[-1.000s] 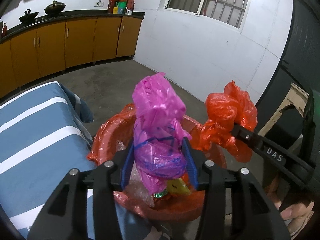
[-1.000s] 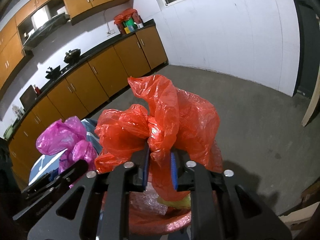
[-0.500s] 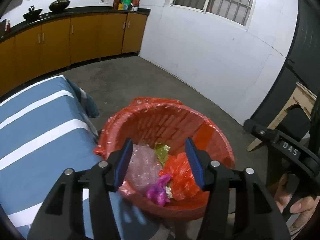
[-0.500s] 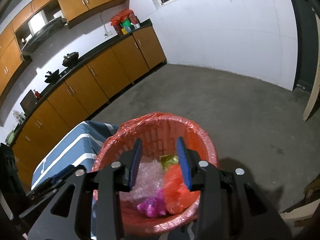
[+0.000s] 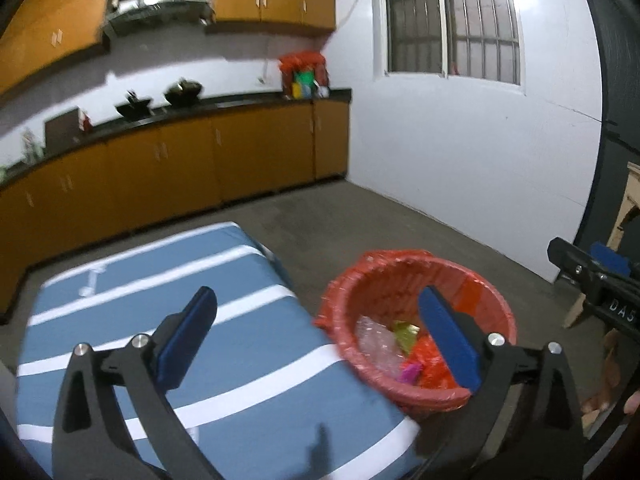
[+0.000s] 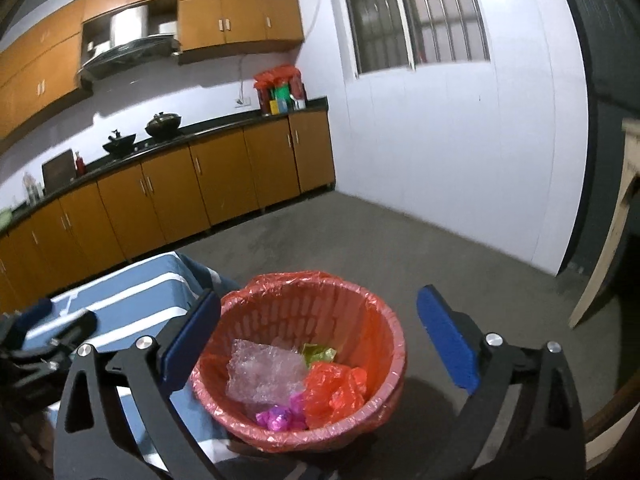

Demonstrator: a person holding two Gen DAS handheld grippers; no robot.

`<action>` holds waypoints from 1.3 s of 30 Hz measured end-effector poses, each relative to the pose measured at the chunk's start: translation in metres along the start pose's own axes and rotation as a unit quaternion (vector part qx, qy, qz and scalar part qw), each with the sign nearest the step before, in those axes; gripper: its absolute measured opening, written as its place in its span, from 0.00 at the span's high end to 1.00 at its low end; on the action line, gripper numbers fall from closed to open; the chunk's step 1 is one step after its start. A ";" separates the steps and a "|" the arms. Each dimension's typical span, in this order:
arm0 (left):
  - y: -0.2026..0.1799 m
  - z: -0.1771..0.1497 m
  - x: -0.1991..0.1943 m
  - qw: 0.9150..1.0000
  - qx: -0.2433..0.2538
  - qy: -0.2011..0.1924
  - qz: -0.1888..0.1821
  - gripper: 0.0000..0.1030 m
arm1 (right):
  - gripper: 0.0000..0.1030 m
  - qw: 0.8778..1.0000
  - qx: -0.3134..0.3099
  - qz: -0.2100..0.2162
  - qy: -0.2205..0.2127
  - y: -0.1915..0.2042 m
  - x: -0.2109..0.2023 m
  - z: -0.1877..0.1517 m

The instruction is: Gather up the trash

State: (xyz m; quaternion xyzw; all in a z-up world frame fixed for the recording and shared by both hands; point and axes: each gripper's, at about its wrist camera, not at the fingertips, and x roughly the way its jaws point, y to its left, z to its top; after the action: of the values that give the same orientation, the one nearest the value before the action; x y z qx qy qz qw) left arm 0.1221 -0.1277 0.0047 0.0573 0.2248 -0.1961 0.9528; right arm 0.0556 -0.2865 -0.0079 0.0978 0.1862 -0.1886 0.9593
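Here, the landmark is the red trash basket [image 6: 360, 320], lined with a red plastic bag and standing on the grey concrete floor [image 6: 340, 240]. Behind the basket, along the far wall, runs a row of orange cabinets [image 6: 180, 184] under a dark countertop [image 6: 208, 128], with two dark pots [image 6: 162, 124] on it and a red-bagged bundle of containers [image 6: 280, 88] at its end. To the right of and behind the basket stands a white wall with a barred window [image 6: 416, 12]. Directly left of the basket, its corner touching or just beside the rim, lies a blue surface with white stripes [image 5: 140, 300]; whether it is a desk or a mattress cannot be told.

The left claw [image 5: 316, 336] is spread wide open and holds nothing; its right pad overlaps the basket in the left wrist view, its left pad lies over the striped surface. The right claw [image 6: 320, 344] is likewise spread wide and empty, its pads flanking the basket on either side and above the rim.

Inside the basket lies the collected trash: a clear crumpled plastic sheet [image 6: 264, 372] at the left, a red plastic bag [image 6: 336, 388] at the right, a magenta plastic bag [image 6: 280, 416] at the near edge between them, and a small yellow-green wrapper [image 6: 318, 354] behind the red bag.
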 end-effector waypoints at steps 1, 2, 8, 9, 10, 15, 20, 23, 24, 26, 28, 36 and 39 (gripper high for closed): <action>0.004 -0.002 -0.010 1.000 0.000 -0.006 0.010 0.04 | 0.04 1.000 -0.005 0.003 -0.003 0.004 -0.006 -0.001; 0.006 -0.003 -0.017 1.000 -0.001 -0.009 0.016 0.04 | 0.04 1.000 -0.008 0.003 -0.005 0.007 -0.011 -0.001; 0.028 -0.019 -0.056 0.998 -0.029 -0.023 0.048 0.04 | 0.04 0.999 -0.036 0.005 -0.004 0.027 -0.036 -0.010; 0.031 -0.022 -0.062 0.998 -0.033 -0.023 0.053 0.04 | 0.04 0.999 -0.041 0.008 -0.002 0.031 -0.040 -0.012; 0.034 -0.025 -0.068 0.997 -0.034 -0.025 0.064 0.04 | 0.04 0.999 -0.044 0.011 0.000 0.033 -0.042 -0.014; 0.040 -0.036 -0.097 0.995 -0.033 -0.037 0.090 0.04 | 0.04 0.998 -0.053 0.021 0.010 0.048 -0.054 -0.026; 0.044 -0.045 -0.118 0.992 -0.035 -0.040 0.115 0.04 | 0.04 0.997 -0.060 0.034 0.020 0.061 -0.065 -0.038; 0.048 -0.051 -0.127 0.991 -0.040 -0.036 0.123 0.04 | 0.04 0.997 -0.065 0.038 0.022 0.065 -0.072 -0.043; 0.049 -0.053 -0.130 0.991 -0.043 -0.034 0.125 0.04 | 0.04 0.997 -0.066 0.039 0.023 0.066 -0.074 -0.044; 0.052 -0.058 -0.135 0.990 -0.051 -0.029 0.127 0.04 | 0.04 0.997 -0.068 0.039 0.023 0.067 -0.078 -0.047; 0.054 -0.062 -0.140 0.990 -0.057 -0.024 0.130 0.04 | 0.04 0.997 -0.070 0.038 0.024 0.068 -0.082 -0.050; 0.053 -0.074 -0.151 0.988 -0.065 -0.015 0.143 0.04 | 0.04 0.996 -0.078 0.027 0.021 0.072 -0.093 -0.058; 0.053 -0.077 -0.154 0.987 -0.066 -0.016 0.146 0.04 | 0.04 0.996 -0.078 0.024 0.021 0.072 -0.096 -0.060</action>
State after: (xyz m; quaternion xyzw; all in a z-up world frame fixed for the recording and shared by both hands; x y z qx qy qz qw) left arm -0.0148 -0.0108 0.0067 0.0234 0.2117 -0.0403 0.9762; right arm -0.0171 -0.1744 -0.0167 0.0314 0.2179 -0.1486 0.9641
